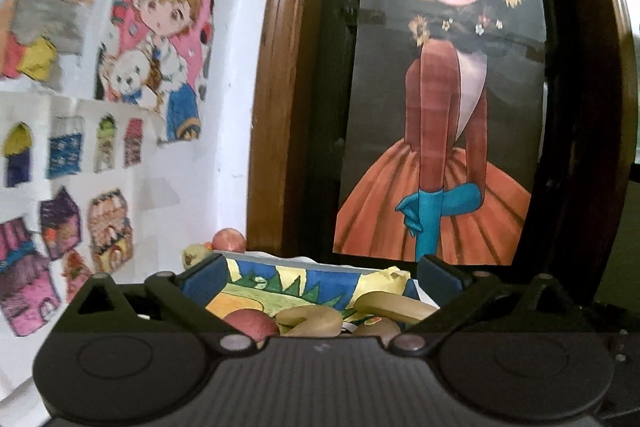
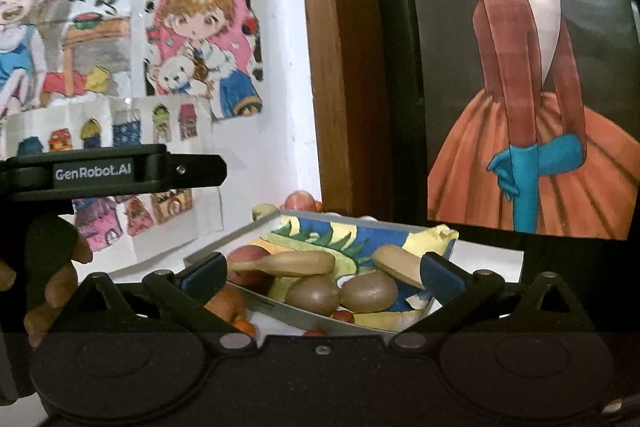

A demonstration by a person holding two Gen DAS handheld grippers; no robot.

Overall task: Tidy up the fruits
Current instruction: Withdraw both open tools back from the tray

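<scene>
The left gripper is hovering at the left with jaws apart, gripping nothing. Right of it, the fruits are lying in the grey tray. The right gripper is hanging over it, jaws apart and empty.

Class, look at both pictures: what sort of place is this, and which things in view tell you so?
Probably a home, perhaps a child's room or play corner: hand-coloured drawings taped to a white wall, a wooden frame holding a poster, and a tray of fruit.
</scene>
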